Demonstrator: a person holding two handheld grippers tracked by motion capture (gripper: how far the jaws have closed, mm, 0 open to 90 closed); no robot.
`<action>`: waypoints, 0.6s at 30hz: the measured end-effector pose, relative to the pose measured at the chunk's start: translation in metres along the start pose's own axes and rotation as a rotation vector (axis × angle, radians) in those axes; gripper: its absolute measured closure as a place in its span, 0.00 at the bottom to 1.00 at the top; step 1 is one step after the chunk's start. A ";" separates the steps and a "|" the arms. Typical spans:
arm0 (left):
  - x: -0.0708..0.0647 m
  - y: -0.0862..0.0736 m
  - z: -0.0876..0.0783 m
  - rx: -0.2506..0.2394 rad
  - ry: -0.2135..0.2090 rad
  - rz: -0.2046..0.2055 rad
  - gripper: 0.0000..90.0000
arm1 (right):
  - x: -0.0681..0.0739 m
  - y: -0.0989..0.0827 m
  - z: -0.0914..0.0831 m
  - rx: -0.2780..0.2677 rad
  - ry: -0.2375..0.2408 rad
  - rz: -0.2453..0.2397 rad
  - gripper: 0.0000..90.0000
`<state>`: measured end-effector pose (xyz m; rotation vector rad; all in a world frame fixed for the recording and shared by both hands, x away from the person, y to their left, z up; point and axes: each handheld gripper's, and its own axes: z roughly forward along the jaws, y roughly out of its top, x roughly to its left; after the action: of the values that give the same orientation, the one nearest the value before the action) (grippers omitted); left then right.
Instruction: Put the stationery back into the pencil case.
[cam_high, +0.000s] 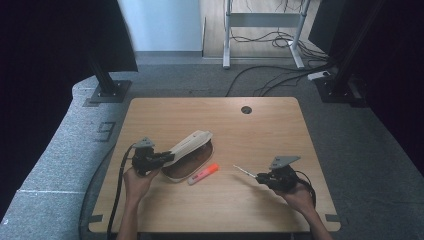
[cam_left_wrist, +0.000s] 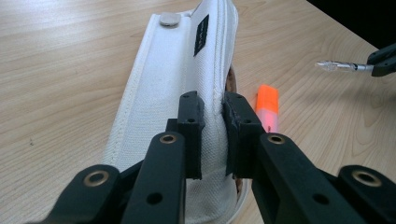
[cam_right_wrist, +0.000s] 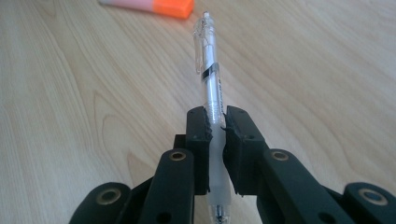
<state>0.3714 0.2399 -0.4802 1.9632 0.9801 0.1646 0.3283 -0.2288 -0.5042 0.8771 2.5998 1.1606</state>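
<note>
white pencil case (cam_left_wrist: 177, 79) flap hides its inside, clear pen (cam_right_wrist: 210, 84) tip cut off

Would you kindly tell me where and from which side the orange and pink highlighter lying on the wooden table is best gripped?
Grip the orange and pink highlighter across its pink barrel at mid-length, coming from straight above. It lies flat on the wooden table, its narrow sides free, and the open white fabric pencil case sits close behind, so a side approach looks cramped.

No text can be read; the small black label (cam_left_wrist: 201, 33) on the white pouch (cam_left_wrist: 163, 93) is illegible.
</note>
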 end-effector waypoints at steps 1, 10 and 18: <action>0.000 0.000 0.000 0.000 0.000 0.000 0.87 | 0.000 0.002 0.001 0.000 -0.001 -0.001 0.88; 0.000 0.000 -0.001 -0.003 0.000 -0.001 0.87 | -0.003 0.029 0.016 0.004 0.023 -0.021 0.88; -0.002 0.001 -0.002 -0.006 0.007 0.006 0.87 | -0.001 0.050 0.036 0.017 0.044 -0.046 0.88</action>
<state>0.3700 0.2396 -0.4780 1.9616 0.9775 0.1778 0.3645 -0.1802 -0.4928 0.7998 2.6536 1.1598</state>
